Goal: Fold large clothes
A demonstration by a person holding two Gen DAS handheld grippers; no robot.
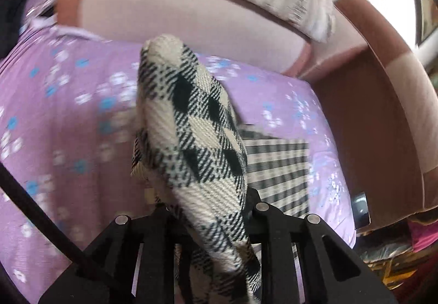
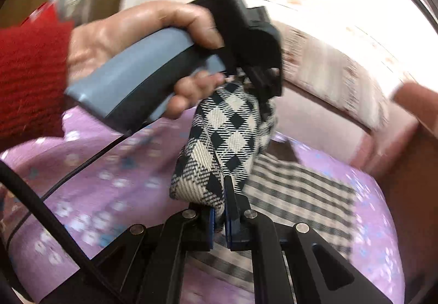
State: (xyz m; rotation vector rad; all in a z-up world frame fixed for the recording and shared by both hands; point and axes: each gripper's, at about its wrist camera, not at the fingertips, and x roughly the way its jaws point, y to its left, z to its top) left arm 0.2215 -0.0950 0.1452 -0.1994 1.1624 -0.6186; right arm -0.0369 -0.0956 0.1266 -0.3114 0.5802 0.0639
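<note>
Above: checked cloth (image 2: pixel 227 137) lifted over purple floral bed sheet (image 1: pixel 68 112), pinched by both tools. Right hand-held gripper (image 2: pixel 219 222) closed tight on one fold; left hand-held gripper (image 2: pixel 254 63), gripped by hand (image 2: pixel 131 35), clamped on another.

Two wrist fisheyes, both tilted down over a bed, both very close to the cloth.

Left view looks along the left tongs (image 1: pixel 208 211) at checked cloth (image 1: pixel 197 123), purple bedsheet (image 1: pixel 68 112) and headboard (image 1: pixel 164 16) beyond. Right view looks past the right tongs (image 2: pixel 219 219) toward the left hand (image 2: pixel 142 38), slightly blurred. Shared: cloth, sheet, headboard.
</note>
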